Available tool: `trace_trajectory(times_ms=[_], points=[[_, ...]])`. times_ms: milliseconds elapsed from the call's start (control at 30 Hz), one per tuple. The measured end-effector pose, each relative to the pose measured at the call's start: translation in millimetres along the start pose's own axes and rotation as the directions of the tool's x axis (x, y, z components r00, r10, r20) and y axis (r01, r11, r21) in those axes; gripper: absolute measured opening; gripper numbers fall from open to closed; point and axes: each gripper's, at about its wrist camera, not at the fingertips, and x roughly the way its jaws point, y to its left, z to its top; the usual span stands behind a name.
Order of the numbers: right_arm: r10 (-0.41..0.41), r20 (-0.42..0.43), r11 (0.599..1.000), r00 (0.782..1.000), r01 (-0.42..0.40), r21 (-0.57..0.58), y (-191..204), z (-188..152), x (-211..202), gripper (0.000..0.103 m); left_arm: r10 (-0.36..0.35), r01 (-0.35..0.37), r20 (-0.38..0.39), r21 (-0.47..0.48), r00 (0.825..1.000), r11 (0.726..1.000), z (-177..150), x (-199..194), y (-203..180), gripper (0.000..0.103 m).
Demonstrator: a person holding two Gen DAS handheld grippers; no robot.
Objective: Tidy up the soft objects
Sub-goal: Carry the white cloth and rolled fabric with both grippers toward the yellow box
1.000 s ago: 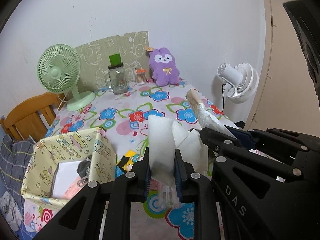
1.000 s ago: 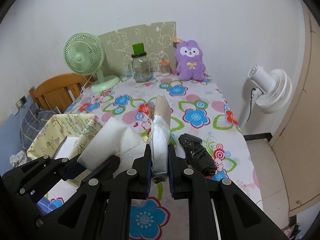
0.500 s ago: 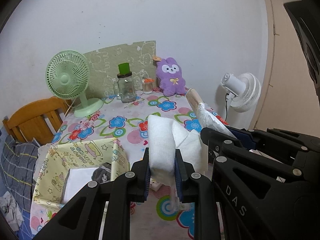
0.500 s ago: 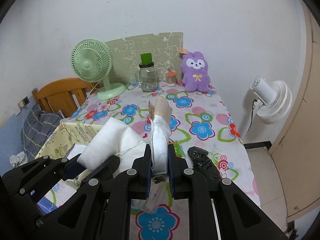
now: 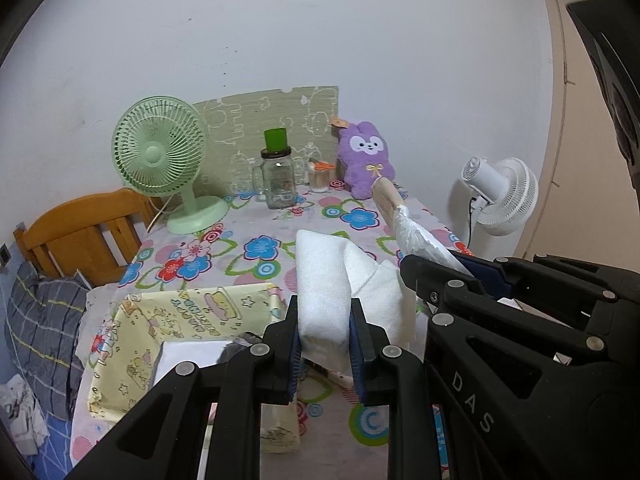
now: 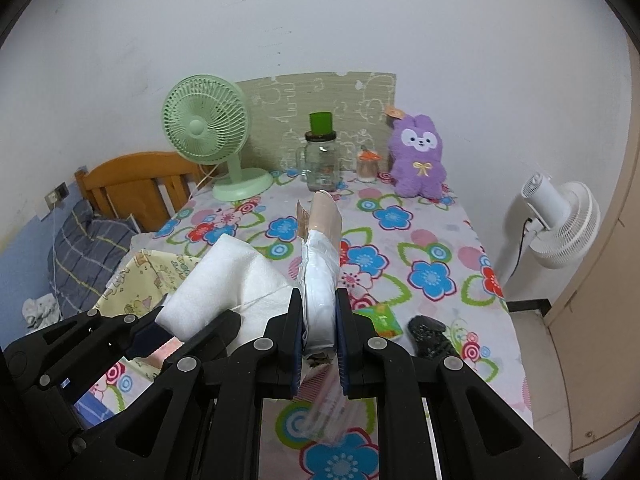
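1. The left tongs are clamped on a folded white cloth, whose free end stands up and forward out of the jaws, clear of the bench.
2. The right tongs are clamped on a plastic-wrapped roll. Its long axis runs straight on from the tongs, with the bare tan tip farthest out.
3. Both tongs sit side by side, almost touching, angled down toward the bench; the cloth appears to link the two grips.
4. The yellow printed box lies low and to the left of the left tongs, open at the top, with white and grey items already inside.
5. The left hand is plainly the nearer one to the box; the right would have to cross over.
6. I judge the coming move turns on swinging the held bundle leftward and down over the box's near rim.
7. A purple plush sits far off at the wall, with the fan and jar alongside.
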Motion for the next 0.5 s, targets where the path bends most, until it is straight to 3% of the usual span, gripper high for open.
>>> trace_trajectory(times_ms=[500], points=[[0.056,0.008,0.996,0.998,-0.056,-0.075,52.3,16.5,21.6,0.016,0.061,-0.061,0.003,-0.052,0.998,0.997,-1.0,0.2,55.0,0.020]])
